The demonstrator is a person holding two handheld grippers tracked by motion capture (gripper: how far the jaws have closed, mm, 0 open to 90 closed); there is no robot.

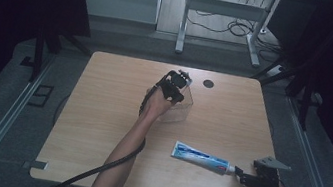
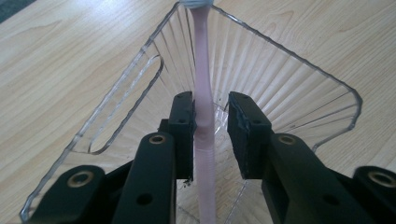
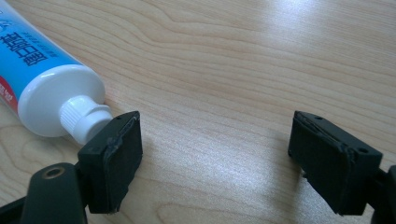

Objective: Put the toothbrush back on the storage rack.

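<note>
A: Where does the left tool [image 1: 176, 82] sit?

B: Over the clear plastic container [image 1: 180, 107], toward the far middle of the wooden surface [image 1: 100, 113]. In the left gripper view the left tool [image 2: 210, 126] reaches into that ribbed, see-through container [image 2: 289, 79], whose wall has a long slot handle on one side.

A: Is it grasping anything?

B: A pink toothbrush handle [image 2: 204, 116] runs upright between its two black jaws. One jaw lies against the handle; a narrow gap shows at the other. I cannot tell whether the grip is clenched on it.

A: And the right tool [image 1: 254, 179]?

B: It rests low at the near right of the surface, released, its jaws spread wide apart. In the right gripper view, the right tool [image 3: 215, 144] has bare wood between its jaws.

A: Where is the toothpaste?

B: The blue-and-white toothpaste tube [image 1: 201, 157] lies flat on the surface, nozzle end toward the right tool. Up close, the tube [image 3: 42, 79] has its white threaded nozzle just beside one jaw, outside the gap.
</note>
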